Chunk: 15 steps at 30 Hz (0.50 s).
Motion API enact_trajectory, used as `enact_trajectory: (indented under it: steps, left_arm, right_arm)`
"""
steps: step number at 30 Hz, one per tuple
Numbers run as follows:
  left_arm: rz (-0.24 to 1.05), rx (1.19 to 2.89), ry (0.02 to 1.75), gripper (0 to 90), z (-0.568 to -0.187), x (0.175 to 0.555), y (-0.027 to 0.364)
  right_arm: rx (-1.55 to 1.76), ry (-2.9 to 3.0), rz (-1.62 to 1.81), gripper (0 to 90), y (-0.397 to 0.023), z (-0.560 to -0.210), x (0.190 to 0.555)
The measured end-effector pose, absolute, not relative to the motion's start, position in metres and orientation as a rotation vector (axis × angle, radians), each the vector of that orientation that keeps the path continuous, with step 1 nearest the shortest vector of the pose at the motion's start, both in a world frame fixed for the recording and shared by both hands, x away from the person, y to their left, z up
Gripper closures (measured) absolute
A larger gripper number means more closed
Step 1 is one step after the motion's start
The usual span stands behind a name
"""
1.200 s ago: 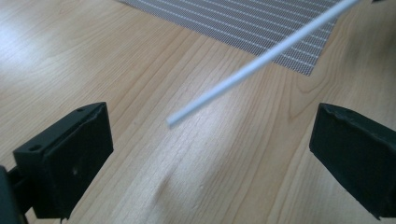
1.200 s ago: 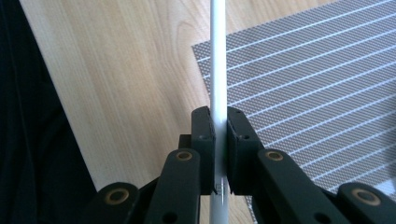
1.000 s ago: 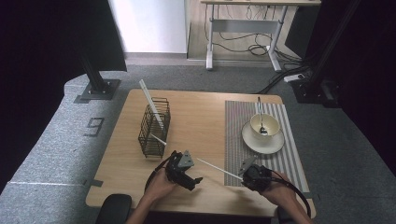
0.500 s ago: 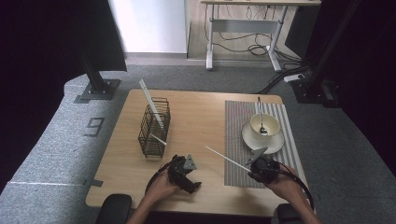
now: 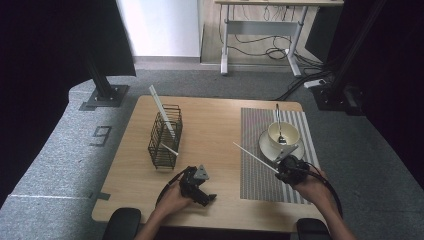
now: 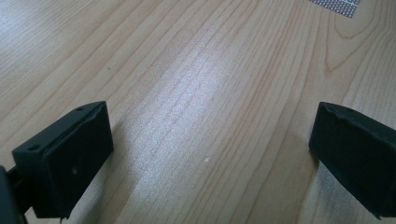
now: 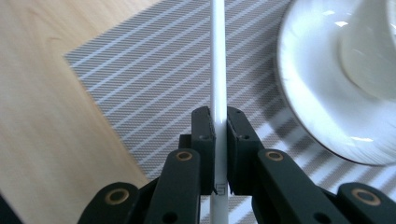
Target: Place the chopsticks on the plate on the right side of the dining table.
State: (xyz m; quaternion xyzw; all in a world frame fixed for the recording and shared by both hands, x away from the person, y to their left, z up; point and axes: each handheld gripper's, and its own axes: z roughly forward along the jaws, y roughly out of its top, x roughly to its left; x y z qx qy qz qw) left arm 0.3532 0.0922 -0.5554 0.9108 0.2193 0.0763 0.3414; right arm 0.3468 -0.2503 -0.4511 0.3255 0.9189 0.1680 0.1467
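My right gripper (image 5: 281, 168) is shut on a long thin white stick (image 5: 254, 157) that slants up and to the left over the striped placemat (image 5: 257, 180). In the right gripper view the jaws (image 7: 220, 126) pinch the white stick (image 7: 218, 65) near its lower end, with the white saucer (image 7: 317, 93) just to the right. A white cup (image 5: 283, 134) holding a spoon (image 5: 278, 120) stands on that saucer (image 5: 267, 146). On the bare wood near the front edge, my left gripper (image 5: 199, 186) rests open; its jaws (image 6: 205, 158) stand wide with nothing between them.
A black wire basket (image 5: 165, 136) stands at the table's left middle with two more white sticks (image 5: 161, 111) leaning in it. The placemat's corner (image 6: 334, 2) shows at the top of the left gripper view. Grey carpet surrounds the wooden table (image 5: 215, 125).
My right gripper has carried the white stick to the right and farther from the front edge, close beside the saucer. The left gripper has stayed put.
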Motion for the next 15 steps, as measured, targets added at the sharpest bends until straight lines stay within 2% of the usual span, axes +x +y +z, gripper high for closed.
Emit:
enact_trajectory:
  steps: [15]
  left_arm:
    - [0.199,2.368,0.568,0.0,-0.556,0.354,0.091]
  right_arm:
    - [1.093,2.564,0.404,82.7,-0.284,-0.457,0.383]
